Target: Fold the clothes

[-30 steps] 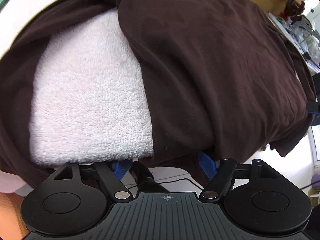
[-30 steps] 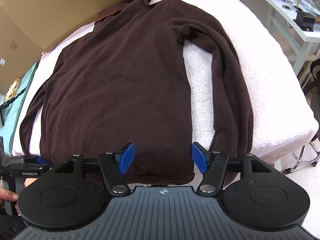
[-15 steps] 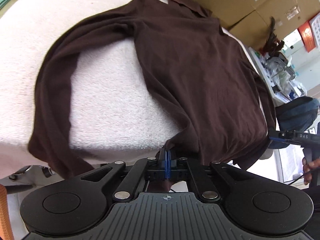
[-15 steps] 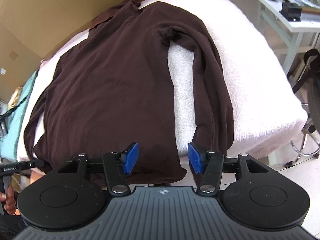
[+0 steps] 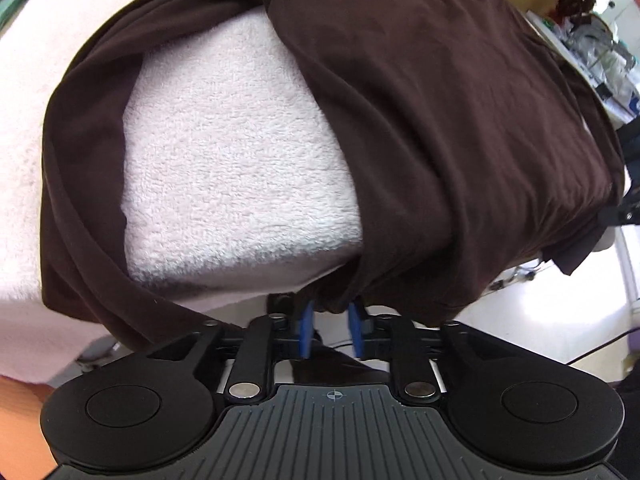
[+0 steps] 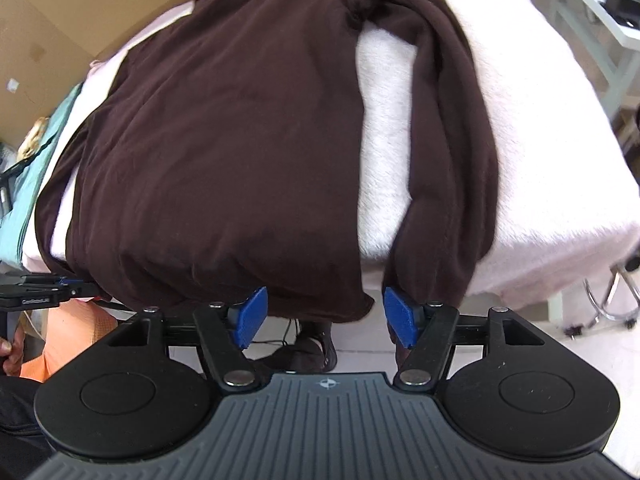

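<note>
Brown long-sleeve shirt (image 6: 224, 140) lies spread flat on the towel-covered table (image 6: 560, 128), hem hanging over the near edge, collar at 12 o'clock, sleeves down both sides. No fold visible in body or sleeves, so all folding is left. Left gripper (image 5: 331, 334): fingers narrowly apart, hem corner bunched just above the gap at 12 o'clock; I judge nothing is clamped. Right gripper (image 6: 324, 314): fingers wide apart, holding nothing, hem corner between them at 12 o'clock, sleeve cuff touching at 1 o'clock.
</note>
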`<state>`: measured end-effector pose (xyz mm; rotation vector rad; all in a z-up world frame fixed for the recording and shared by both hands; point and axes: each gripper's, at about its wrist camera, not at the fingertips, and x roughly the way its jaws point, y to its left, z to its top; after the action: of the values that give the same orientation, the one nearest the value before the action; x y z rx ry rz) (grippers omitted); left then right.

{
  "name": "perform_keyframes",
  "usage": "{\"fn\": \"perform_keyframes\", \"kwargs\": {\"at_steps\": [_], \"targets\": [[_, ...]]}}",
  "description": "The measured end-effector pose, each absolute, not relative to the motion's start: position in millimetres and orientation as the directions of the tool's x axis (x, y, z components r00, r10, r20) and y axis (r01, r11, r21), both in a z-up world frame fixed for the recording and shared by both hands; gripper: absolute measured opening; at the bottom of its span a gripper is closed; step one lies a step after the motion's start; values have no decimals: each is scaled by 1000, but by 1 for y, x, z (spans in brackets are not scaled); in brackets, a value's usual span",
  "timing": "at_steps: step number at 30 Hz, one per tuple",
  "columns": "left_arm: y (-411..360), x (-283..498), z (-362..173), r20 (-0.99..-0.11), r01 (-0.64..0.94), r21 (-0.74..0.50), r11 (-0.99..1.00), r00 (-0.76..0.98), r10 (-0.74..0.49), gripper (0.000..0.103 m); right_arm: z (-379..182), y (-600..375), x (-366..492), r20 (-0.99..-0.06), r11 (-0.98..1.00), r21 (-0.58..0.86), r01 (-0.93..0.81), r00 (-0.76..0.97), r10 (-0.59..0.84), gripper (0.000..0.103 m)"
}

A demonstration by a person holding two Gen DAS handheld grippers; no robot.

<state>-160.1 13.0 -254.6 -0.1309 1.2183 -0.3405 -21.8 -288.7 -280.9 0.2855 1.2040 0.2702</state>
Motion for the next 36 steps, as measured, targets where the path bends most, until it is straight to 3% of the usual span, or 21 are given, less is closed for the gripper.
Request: {"fn": "perform_keyframes", "kwargs": {"at_steps": [5, 9, 11, 12, 13, 14, 15, 20, 28, 36], "targets": [[11, -160, -262, -900, 221, -229, 948, 323, -293, 64, -294, -282, -13, -873, 927, 364, -91, 314, 374, 70], [10, -157, -260, -883, 222, -268, 937, 332, -332, 81, -303, -283, -7, -862, 924, 373, -88, 335, 380, 70], [9, -158, -261, -878, 226, -281, 933, 332, -345, 81, -306, -281, -8, -854, 919, 379, -107, 341, 392, 68], [8, -159, -261, -875, 235, -290, 928, 329, -357, 75, -307, -281, -9, -850, 915, 388, -111, 342, 401, 58], [6, -161, -261, -870, 248, -301, 921, 323, -372, 55, -307, -280, -10, -845, 911, 396, -115, 343, 411, 49], [6, -162, -261, -869, 253, -309, 917, 317, -380, 12, -308, -279, -10, -844, 910, 397, -115, 343, 412, 24], [6, -163, -260, -869, 253, -315, 915, 312, -385, 4, -307, -279, -10, -846, 912, 394, -114, 342, 409, 3], [11, -166, -244, -850, 263, -359, 896, 304, -430, 0, -289, -286, -26, -836, 897, 419, -142, 326, 442, 3], [53, -181, -198, -816, 220, -396, 892, 361, -451, 0, -222, -322, -53, -710, 817, 563, -128, 431, 557, 3], [57, -189, -230, -893, 135, -330, 934, 277, -356, 0, -262, -311, -42, -878, 935, 347, -73, 326, 351, 3]]}}
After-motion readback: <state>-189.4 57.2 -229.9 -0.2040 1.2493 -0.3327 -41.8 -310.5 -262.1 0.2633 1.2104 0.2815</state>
